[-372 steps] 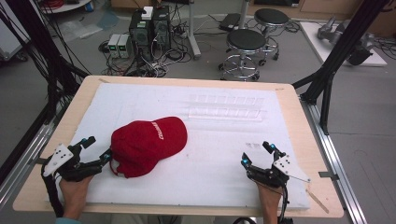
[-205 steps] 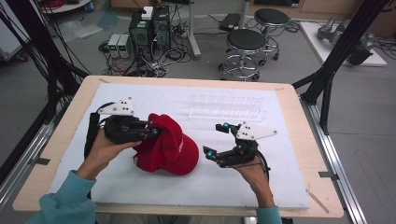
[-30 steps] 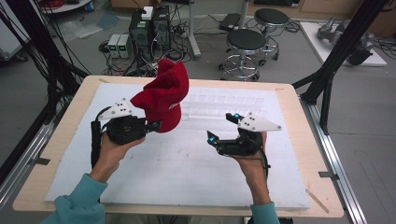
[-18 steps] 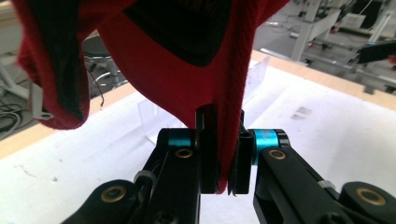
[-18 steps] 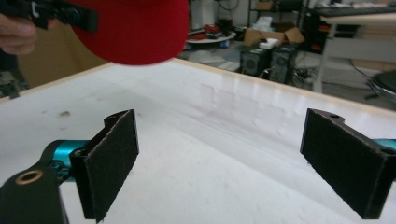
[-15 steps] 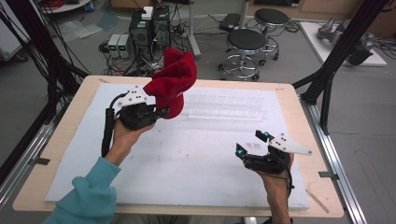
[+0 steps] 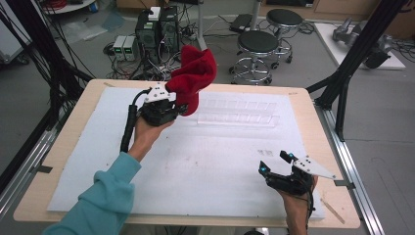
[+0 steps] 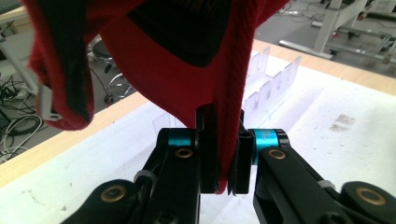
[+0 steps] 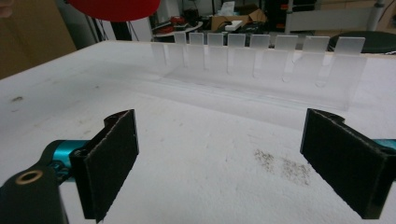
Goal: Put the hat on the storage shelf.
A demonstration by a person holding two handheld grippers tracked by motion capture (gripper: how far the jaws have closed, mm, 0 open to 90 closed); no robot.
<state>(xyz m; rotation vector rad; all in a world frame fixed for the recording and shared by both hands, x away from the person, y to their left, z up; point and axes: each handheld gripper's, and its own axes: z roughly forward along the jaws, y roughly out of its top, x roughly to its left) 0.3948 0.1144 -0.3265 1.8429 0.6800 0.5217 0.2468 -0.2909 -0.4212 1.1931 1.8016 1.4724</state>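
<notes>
A red cap hangs in the air above the far left part of the table, lifted clear of the white mat. My left gripper is shut on the cap's edge; in the left gripper view the red fabric is pinched between the two black jaws of the left gripper. My right gripper rests low near the table's front right, open, with nothing between its pads. The cap's underside peeks in at the top of the right gripper view.
A clear acrylic rack with several upright dividers stands on the mat just right of the cap, also seen as the acrylic rack ahead of the right gripper. Stools and computer boxes stand on the floor beyond the table.
The left gripper has carried the cap farther toward the back of the table and a little higher. The right gripper has pulled back toward the front right edge, open.
</notes>
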